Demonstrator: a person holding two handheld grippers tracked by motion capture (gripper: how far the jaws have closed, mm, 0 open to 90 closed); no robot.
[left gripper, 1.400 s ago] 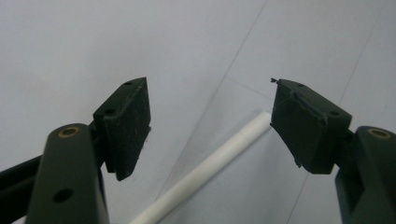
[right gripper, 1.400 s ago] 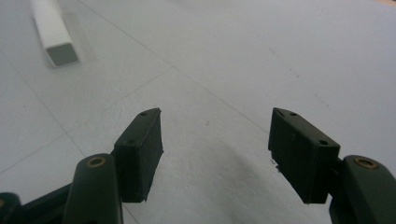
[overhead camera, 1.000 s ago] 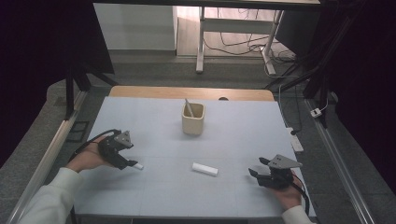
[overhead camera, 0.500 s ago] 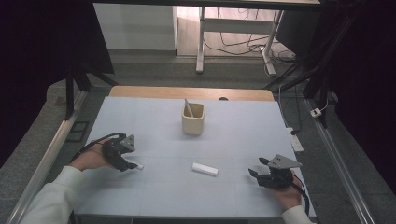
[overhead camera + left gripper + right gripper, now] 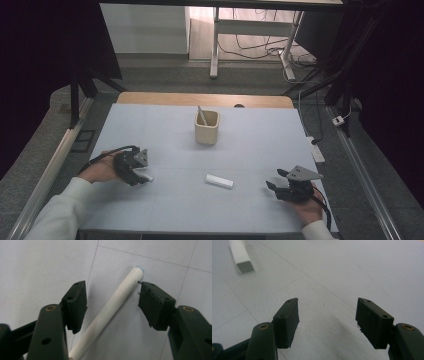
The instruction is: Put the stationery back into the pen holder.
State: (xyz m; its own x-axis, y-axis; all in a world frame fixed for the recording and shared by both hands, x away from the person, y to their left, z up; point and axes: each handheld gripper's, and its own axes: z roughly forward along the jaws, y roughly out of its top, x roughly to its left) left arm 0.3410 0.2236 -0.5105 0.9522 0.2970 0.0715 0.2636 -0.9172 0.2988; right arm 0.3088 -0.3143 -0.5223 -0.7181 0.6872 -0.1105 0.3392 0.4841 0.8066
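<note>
The desk (image 5: 165, 125) is covered by a pale grey-blue mat crossed by faint grid lines, with a strip of bare wood showing along its far edge. Beyond it lie a grey floor, the legs of a white frame with loose cables, and dark equipment stands at both sides. Near the mat's left front, the left tongs (image 5: 136, 172) straddle a white marker pen (image 5: 112, 307) that lies flat on the mat; the jaws have just been closing, yet the pads stand clear of the pen on both sides. The right tongs (image 5: 274, 186) rest at the right front, jaws apart with bare mat between them. A white rectangular block (image 5: 219, 181) lies between the two hands, and a beige cup (image 5: 206, 128) holding a stick stands farther back, near the middle.
</note>
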